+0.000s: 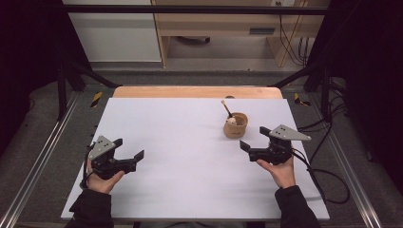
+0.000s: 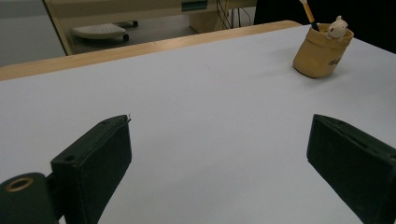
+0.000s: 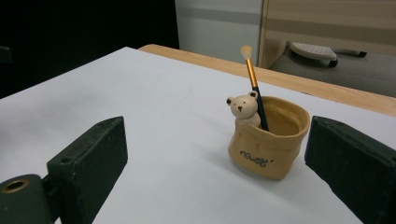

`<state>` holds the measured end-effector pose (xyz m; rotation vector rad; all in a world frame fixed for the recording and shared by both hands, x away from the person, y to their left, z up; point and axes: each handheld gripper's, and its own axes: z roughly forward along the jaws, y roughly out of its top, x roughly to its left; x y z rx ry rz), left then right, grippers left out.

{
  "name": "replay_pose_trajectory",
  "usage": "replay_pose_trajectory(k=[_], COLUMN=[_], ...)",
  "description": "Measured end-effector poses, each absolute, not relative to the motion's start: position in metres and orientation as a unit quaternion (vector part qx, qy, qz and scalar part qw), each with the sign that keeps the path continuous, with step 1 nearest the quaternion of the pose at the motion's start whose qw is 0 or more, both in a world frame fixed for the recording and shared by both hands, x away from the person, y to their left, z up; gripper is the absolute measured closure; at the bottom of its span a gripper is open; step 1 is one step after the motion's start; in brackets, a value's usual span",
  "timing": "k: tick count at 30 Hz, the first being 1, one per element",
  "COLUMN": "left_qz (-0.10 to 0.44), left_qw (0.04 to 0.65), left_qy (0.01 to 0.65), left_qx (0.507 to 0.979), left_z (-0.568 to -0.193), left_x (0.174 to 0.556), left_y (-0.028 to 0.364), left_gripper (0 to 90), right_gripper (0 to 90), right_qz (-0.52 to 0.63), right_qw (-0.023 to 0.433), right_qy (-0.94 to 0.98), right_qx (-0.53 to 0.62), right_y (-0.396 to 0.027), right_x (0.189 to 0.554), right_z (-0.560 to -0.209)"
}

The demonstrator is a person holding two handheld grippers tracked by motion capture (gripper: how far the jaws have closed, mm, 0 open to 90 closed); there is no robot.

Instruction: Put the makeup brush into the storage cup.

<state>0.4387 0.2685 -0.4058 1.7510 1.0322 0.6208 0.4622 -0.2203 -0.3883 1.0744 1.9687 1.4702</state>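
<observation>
The right claw is standing wide open with nothing between its jaws, sitting at the right of centre in the high view, just below the tan pot. The left claw is likewise gaping empty at lower left, well apart from the pot. The pot is standing upright on the white worktop, a small bear figure at its rim. The brush is leaning inside it, long axis near vertical, bristle tip pointing up. Judged step: pulling the claw clear; keep it level, away from the brush handle.
</observation>
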Motion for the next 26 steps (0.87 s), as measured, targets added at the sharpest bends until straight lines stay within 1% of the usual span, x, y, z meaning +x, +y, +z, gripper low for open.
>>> replay_pose_trajectory(k=[14, 26], left_qz=[0.254, 0.253], left_qw=[0.487, 0.487], left_qy=[0.422, 0.420], left_qx=[0.722, 0.722], left_z=[-0.407, -0.409], left_x=[0.437, 0.436], left_y=[0.268, 0.267], left_gripper=[6.0, 6.0], right_gripper=[5.6, 5.6], right_qz=[0.535, 0.535], right_qw=[0.226, 0.225], right_qy=[0.713, 0.709], right_qx=[0.393, 0.400], right_y=[-0.236, -0.242], right_x=[0.446, 0.443], right_z=[-0.402, -0.408])
